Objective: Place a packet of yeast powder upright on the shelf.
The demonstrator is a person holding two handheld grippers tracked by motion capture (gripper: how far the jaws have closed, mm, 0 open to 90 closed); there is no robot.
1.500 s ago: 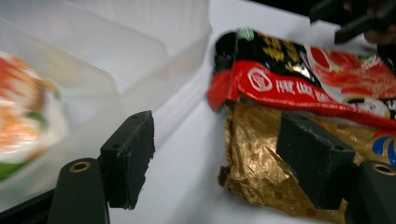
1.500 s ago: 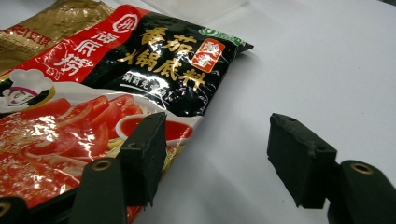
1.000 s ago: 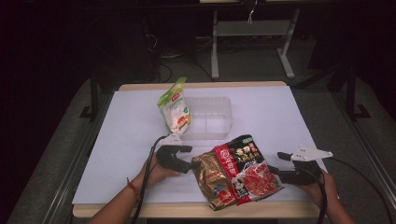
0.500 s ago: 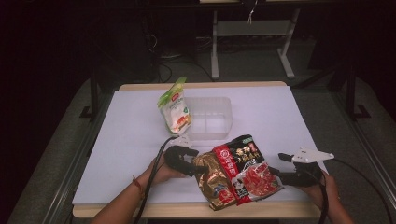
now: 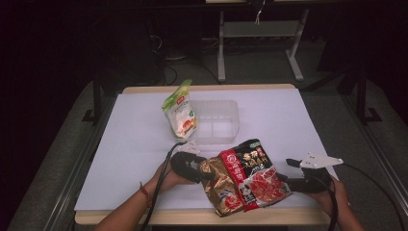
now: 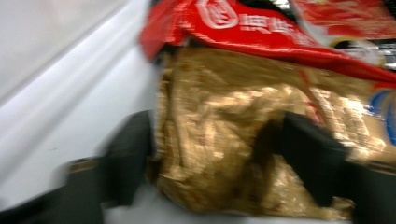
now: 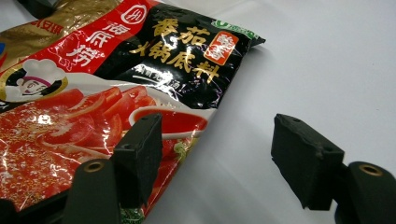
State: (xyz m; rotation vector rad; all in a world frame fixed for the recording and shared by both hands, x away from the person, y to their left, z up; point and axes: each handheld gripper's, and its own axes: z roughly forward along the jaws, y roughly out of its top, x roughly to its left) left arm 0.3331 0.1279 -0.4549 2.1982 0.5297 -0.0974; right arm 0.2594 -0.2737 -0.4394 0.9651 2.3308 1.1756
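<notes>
Closing, the left gripper [image 5: 204, 174] has slid onto the gold pouch [image 5: 222, 185] at nine o'clock, pinching it; the right gripper [image 5: 288, 175] waits spread.

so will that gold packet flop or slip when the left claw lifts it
Probably floppy: the gold packet looks crinkled and soft. Its shiny foil may slip. The left claw, whose jaws have just been closing around it, grips one end, so the rest likely sags.
</notes>
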